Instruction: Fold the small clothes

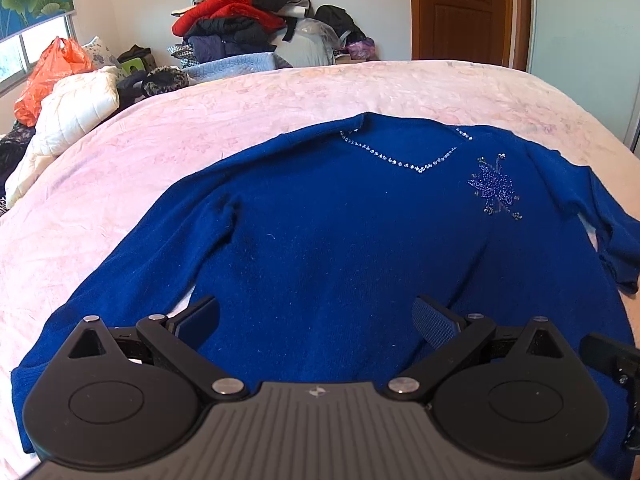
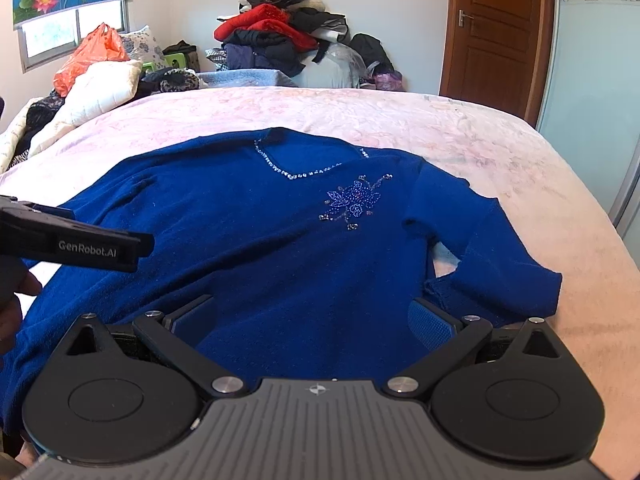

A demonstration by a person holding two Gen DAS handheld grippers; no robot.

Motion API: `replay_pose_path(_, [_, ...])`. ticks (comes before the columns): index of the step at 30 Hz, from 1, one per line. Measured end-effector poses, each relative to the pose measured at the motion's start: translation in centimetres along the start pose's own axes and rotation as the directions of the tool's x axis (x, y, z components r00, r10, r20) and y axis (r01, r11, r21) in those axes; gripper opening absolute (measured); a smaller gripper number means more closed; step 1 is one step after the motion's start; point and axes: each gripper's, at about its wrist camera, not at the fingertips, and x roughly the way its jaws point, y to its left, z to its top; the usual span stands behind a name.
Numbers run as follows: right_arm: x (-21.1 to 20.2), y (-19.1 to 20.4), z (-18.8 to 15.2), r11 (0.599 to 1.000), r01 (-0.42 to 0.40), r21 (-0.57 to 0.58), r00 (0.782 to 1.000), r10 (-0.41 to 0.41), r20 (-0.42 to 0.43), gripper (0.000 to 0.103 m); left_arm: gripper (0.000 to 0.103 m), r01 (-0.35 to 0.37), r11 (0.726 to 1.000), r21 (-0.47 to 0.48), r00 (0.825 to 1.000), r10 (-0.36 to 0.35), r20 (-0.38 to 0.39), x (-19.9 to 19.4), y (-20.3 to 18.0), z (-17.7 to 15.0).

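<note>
- On the bed [image 1: 280,92], a blue sweater [image 1: 320,240] lies flat, front side up, with its neck at the far end.
- Shiny beads run along the neck, and a bead flower [image 1: 496,188] sits on the chest.
- Left hand-held gripper [image 1: 316,320] hangs over the sweater's bottom part, fingers spread wide, holding nothing.
- Right hand-held gripper [image 2: 314,318] does the same, just beside it.
- Behind the bed, a pile of clothes [image 1: 240,20] sits by the wall.

pink bedspread [image 1: 200,128], clothes pile [image 1: 240,24], wooden door [image 1: 460,8]
</note>
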Motion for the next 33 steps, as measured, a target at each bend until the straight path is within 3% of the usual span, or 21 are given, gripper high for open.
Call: replay_pose_path(33, [1.6,-1.1,0.4,0.999,-0.022,0.031,1.000,0.023,-0.013,0.103,0.103,-0.036,0.998,0.046,0.998,0.038,-0.042,2.5,-1.0,0.9])
